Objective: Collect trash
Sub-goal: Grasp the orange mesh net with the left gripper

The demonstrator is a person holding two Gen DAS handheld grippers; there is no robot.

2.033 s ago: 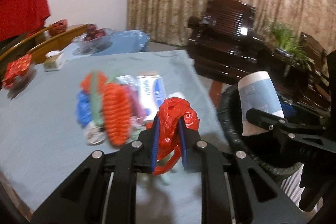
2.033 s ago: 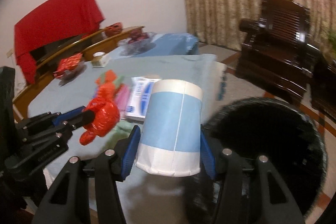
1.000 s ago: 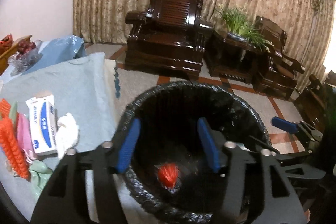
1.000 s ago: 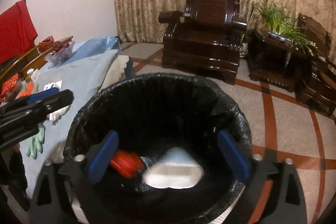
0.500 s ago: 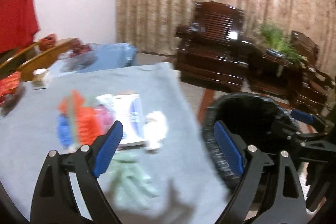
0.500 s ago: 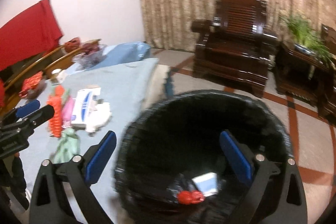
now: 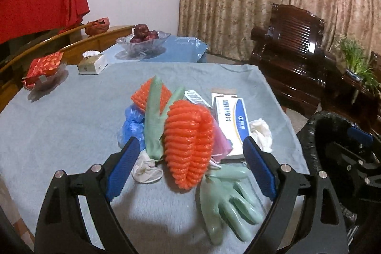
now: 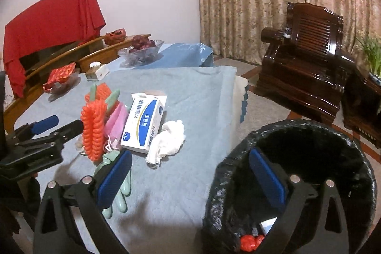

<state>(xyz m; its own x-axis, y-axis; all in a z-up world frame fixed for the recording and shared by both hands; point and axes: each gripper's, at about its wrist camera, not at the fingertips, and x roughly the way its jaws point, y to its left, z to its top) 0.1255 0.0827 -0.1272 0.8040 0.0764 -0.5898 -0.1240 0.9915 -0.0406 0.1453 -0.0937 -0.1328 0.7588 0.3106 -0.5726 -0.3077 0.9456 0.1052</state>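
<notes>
Left gripper [image 7: 189, 166]: jaws spread wide, empty, poised over the heap on the grey-blue tablecloth [image 7: 71, 116]. Right gripper [image 8: 190, 173]: likewise spread and empty, straddling the table edge and the rim of the black-lined bin [image 8: 240, 149]. Trash on the cloth: orange foam netting [image 7: 189, 144] standing upright at the centre of the pile; a second orange piece [image 7: 152, 94] behind it; green rubber gloves [image 7: 228, 194], one lying flat nearest the left gripper; blue plastic wrap [image 7: 132, 125]; pink material [image 8: 116, 120]; white-and-blue carton [image 8: 142, 125]; crumpled white tissue [image 8: 169, 142] just beside the carton. In the bin: a red bag [image 8: 250, 242] and a pale scrap. Risks, as I judge them: the netting leans against gloves and wrap, so a pinch there may drag neighbours along or topple the heap; the limp glove may slip from smooth pads. Hard to make out: what lies beneath the netting, the bin's far interior, and the white scrap near the left pad.
</notes>
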